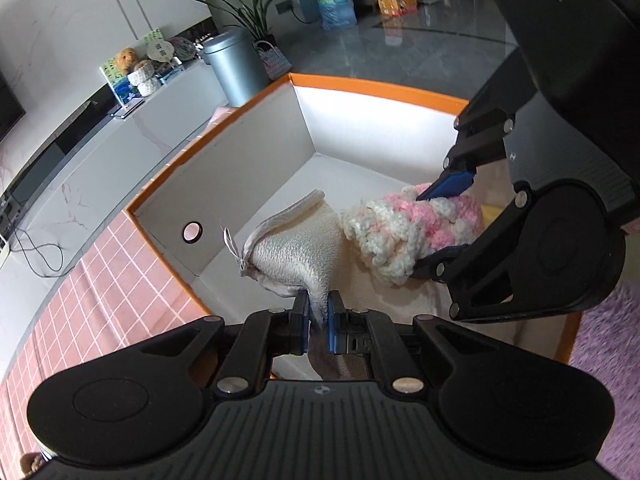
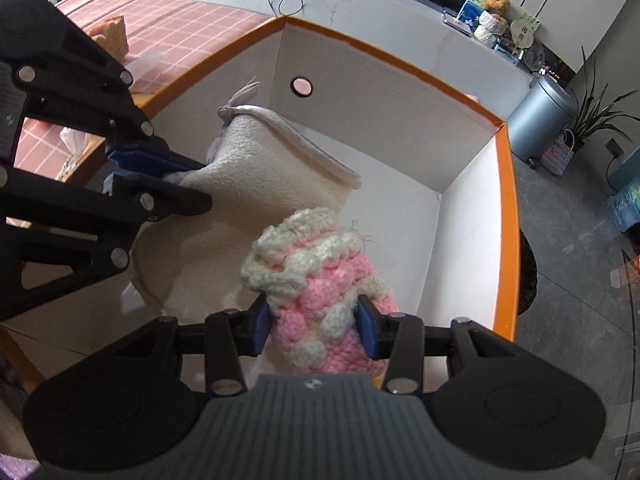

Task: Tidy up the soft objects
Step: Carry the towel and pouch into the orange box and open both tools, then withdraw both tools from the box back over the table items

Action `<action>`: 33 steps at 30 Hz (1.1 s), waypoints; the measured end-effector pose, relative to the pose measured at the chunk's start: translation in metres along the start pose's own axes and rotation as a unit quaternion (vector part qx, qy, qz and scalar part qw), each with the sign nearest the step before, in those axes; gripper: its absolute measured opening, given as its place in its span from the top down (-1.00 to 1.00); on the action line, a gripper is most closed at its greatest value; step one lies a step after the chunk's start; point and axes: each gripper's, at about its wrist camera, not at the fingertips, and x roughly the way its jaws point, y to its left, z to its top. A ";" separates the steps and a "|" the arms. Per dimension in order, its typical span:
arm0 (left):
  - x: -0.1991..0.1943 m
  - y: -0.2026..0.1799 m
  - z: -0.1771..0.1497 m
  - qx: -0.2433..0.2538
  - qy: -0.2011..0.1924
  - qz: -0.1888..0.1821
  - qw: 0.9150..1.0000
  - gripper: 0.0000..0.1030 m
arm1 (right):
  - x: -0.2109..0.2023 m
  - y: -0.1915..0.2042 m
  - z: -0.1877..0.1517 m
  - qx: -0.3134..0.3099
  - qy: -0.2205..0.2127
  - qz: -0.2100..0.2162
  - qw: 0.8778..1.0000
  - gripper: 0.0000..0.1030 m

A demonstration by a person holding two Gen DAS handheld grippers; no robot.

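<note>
Both grippers reach down into a white box with an orange rim (image 1: 380, 87) (image 2: 506, 184). My left gripper (image 1: 319, 320) is shut on a cream fleece pouch (image 1: 298, 250) with a drawstring knot at its far end; the right wrist view shows the same pouch (image 2: 256, 160) pinched by the left gripper (image 2: 188, 182) at the left. My right gripper (image 2: 316, 326) is shut on a pink-and-white chunky knitted piece (image 2: 320, 280), its blue pads pressing both sides. In the left wrist view that knit (image 1: 404, 228) hangs beside the pouch, held by the right gripper (image 1: 430, 232).
A cream cloth (image 2: 180, 272) lies on the box floor under both items. The box's end wall has a round hole (image 1: 192, 232). A pink checked cloth (image 1: 108, 288) covers the surface beside it. A grey bin (image 1: 234, 66) and a plant stand beyond; a purple rug (image 1: 612, 344) lies to the right.
</note>
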 end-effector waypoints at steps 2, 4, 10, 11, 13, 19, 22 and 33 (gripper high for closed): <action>0.002 -0.003 0.001 0.008 0.005 0.003 1.000 0.82 | 0.002 0.002 0.000 -0.004 0.005 0.002 1.000 0.13; 0.005 -0.005 0.000 0.015 0.009 0.006 1.000 0.81 | 0.004 0.003 0.000 -0.006 0.008 0.003 1.000 0.12; 0.013 -0.009 0.002 0.032 0.018 0.019 0.999 0.76 | 0.005 0.002 0.002 -0.008 0.011 0.006 1.000 0.03; 0.013 -0.010 0.002 0.033 0.018 0.021 0.999 0.75 | 0.005 0.003 0.002 -0.011 0.011 0.007 1.000 0.02; 0.014 -0.011 0.002 0.039 0.019 0.025 0.999 0.70 | 0.004 0.007 0.000 -0.018 0.011 0.005 1.000 0.01; 0.016 -0.013 0.005 0.060 0.019 0.042 0.997 0.51 | 0.001 0.012 0.000 -0.033 0.016 -0.003 0.999 -0.11; 0.014 -0.014 0.004 0.068 0.014 0.051 0.996 0.19 | -0.002 0.012 0.001 -0.039 0.016 -0.013 0.999 -0.33; -0.022 0.000 0.007 0.031 -0.032 0.049 0.998 -0.37 | -0.034 0.008 -0.002 -0.056 0.005 -0.047 0.997 -0.67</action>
